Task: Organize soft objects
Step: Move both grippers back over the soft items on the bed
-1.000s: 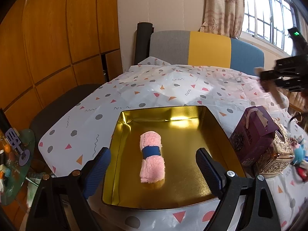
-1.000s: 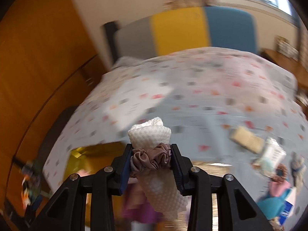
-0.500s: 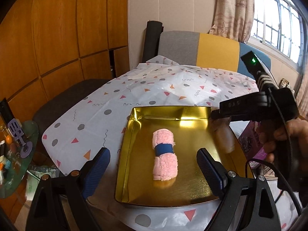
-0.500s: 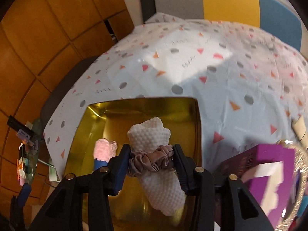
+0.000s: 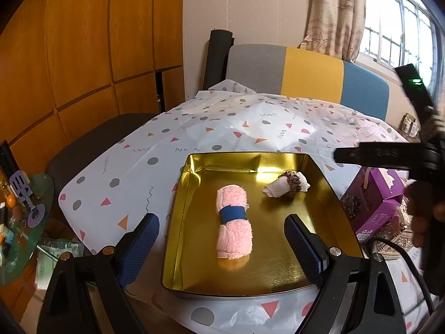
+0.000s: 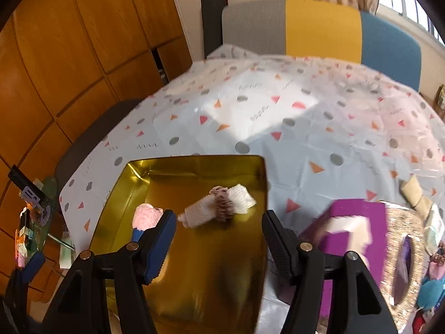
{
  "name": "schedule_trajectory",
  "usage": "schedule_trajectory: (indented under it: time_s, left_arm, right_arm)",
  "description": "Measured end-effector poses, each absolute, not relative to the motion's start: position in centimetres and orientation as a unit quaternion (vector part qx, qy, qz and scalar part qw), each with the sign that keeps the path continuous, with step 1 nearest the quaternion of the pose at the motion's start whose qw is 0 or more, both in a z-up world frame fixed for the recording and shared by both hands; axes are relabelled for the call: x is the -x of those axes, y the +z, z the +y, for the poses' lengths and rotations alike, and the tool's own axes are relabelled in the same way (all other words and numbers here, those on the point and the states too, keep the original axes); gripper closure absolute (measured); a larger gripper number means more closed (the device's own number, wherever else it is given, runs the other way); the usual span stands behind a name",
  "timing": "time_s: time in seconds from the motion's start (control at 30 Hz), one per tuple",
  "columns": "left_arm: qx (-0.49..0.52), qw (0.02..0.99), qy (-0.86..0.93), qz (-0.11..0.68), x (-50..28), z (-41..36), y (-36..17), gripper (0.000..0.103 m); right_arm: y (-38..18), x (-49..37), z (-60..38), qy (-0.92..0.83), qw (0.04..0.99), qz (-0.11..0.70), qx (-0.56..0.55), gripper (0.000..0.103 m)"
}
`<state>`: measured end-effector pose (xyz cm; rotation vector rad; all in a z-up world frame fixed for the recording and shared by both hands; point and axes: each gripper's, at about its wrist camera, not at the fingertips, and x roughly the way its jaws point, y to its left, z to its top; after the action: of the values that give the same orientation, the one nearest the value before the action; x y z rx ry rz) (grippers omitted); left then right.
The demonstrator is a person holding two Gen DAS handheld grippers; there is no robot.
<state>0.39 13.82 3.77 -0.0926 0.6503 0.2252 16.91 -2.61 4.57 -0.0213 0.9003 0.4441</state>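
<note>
Gold tray [image 5: 194,164]: two towel rolls [image 5: 234,220].

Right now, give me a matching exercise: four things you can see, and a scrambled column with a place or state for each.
1 pink towel roll
2 white towel roll
3 purple box
4 right gripper

A open and empty
B outside the gold tray, to its right
C wrapped with a blue band
D wrapped with a brown scrunchie

Pairs: 1-C, 2-D, 3-B, 4-A

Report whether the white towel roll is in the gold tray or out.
In. The white towel roll lies on the gold tray floor near the far right corner, apart from the pink roll.
</note>
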Motion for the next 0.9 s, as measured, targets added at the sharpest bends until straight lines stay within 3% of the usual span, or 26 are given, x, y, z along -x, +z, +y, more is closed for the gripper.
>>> schedule_trajectory:
  time_s: [0.9]
  left_arm:
    - [-0.022, 0.948, 0.069, 0.311, -0.1, 7.9, 5.2, 0.011]
  right_arm:
    - [9.5, -10.1, -21.2, 0.077, 0.944, 0.318, -0.048, 0.038]
